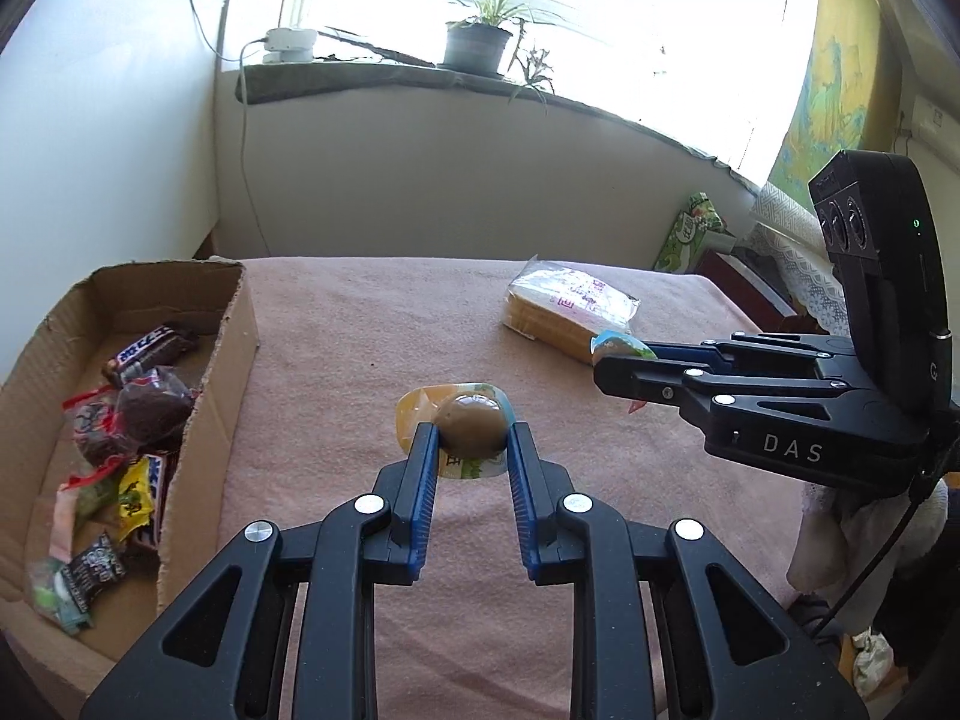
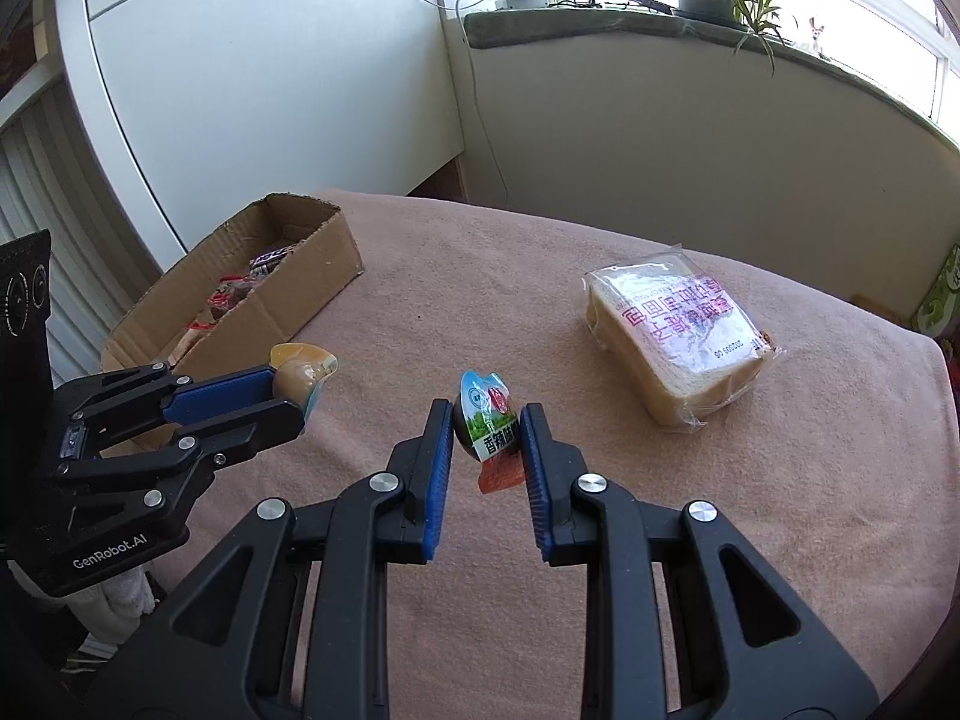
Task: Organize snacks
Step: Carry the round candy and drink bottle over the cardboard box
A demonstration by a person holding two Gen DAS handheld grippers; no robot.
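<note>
Fingers of both grippers, left gripper (image 1: 469, 441) and right gripper (image 2: 485, 429), each clamp a packaged egg; both should carry level to the cardboard box (image 1: 222, 324) at frame left, releasing only once over it.

**Materials and surface finishes on the snack table**

The tablecloth (image 2: 600, 540) is matt pink cloth with a soft, slightly napped weave. The cardboard box (image 2: 312, 276) is plain brown corrugated paper, rough at its torn edges. The bread packet (image 2: 678, 336) wears clear glossy film (creased, catching window glare). The left gripper (image 1: 468, 441) and right gripper (image 2: 485, 435) are matt black plastic with ribbed blue pads and bright metal rivets; each clasps a shiny sealed plastic pouch.
</note>
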